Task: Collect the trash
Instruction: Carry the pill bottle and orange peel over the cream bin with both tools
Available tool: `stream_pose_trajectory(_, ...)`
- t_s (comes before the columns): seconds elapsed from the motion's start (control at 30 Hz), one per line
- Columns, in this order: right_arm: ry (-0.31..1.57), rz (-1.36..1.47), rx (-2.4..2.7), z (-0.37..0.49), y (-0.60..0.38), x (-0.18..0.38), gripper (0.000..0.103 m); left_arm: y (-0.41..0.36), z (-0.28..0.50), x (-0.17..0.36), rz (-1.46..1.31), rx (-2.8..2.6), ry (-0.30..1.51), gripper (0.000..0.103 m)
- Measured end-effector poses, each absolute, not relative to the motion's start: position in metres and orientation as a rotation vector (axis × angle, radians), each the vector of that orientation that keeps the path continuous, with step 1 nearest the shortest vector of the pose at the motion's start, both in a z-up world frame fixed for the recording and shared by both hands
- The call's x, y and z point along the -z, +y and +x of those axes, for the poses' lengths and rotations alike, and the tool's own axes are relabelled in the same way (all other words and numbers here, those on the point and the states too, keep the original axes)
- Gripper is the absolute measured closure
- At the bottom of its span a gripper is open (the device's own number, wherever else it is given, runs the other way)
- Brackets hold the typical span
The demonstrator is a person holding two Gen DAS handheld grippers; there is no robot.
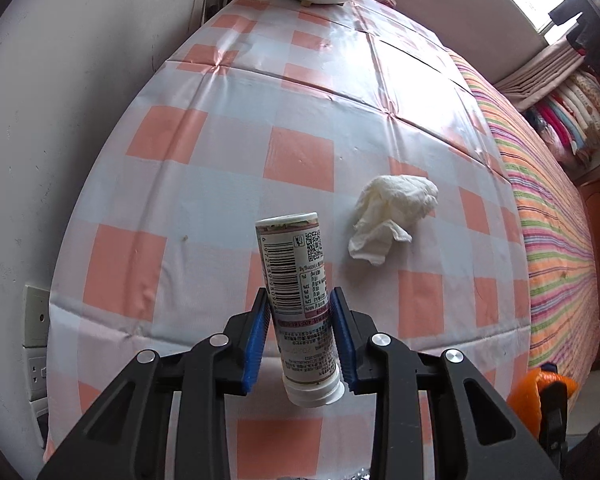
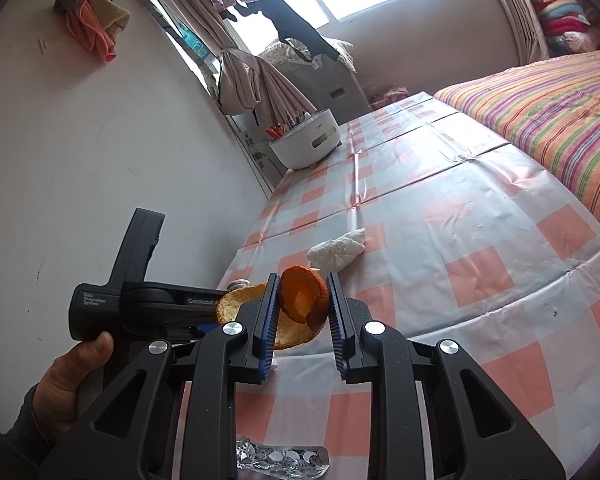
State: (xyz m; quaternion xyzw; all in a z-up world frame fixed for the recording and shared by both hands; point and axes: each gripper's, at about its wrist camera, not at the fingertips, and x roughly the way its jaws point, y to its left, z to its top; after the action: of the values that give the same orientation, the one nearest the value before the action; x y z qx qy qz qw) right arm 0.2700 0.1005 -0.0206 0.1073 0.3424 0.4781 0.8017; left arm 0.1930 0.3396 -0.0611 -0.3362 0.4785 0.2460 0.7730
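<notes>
My left gripper (image 1: 299, 292) is shut on a small white plastic bottle (image 1: 296, 272) with a printed barcode label. Its cap end points back at the camera and it hangs above the checked tablecloth (image 1: 220, 160). A crumpled white tissue (image 1: 392, 216) lies on the cloth just right of the bottle, untouched. My right gripper (image 2: 303, 276) is shut on a curled piece of orange peel (image 2: 304, 300), held over the table's near end. The tissue (image 2: 338, 254) sits a little beyond it. A hand (image 2: 72, 384) holds the left gripper's black body (image 2: 140, 300) at the left.
A crushed foil blister pack (image 2: 280, 460) lies on the cloth under my right gripper. A white round appliance (image 2: 306, 144) stands at the table's far end by the wall. A striped bed (image 2: 540, 112) runs along the right side. Wall sockets (image 1: 36, 312) sit at the left.
</notes>
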Motion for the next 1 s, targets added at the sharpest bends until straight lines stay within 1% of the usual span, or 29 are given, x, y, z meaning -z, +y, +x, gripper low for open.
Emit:
stream_pose_trajectory(0.43, 0.721, 0.282, -0.943, 0.249, 0.043, 0.017, 0.081, 0.293, 0.141, 0.029, -0.626, -0.469, 0.896, 0.075)
stream_pose_trajectory(1.0, 0.681, 0.221, -0.875, 0.198, -0.015, -0.006, 0.080, 0.228, 0.096, -0.011, -0.425, -0.413, 0.773, 0.075)
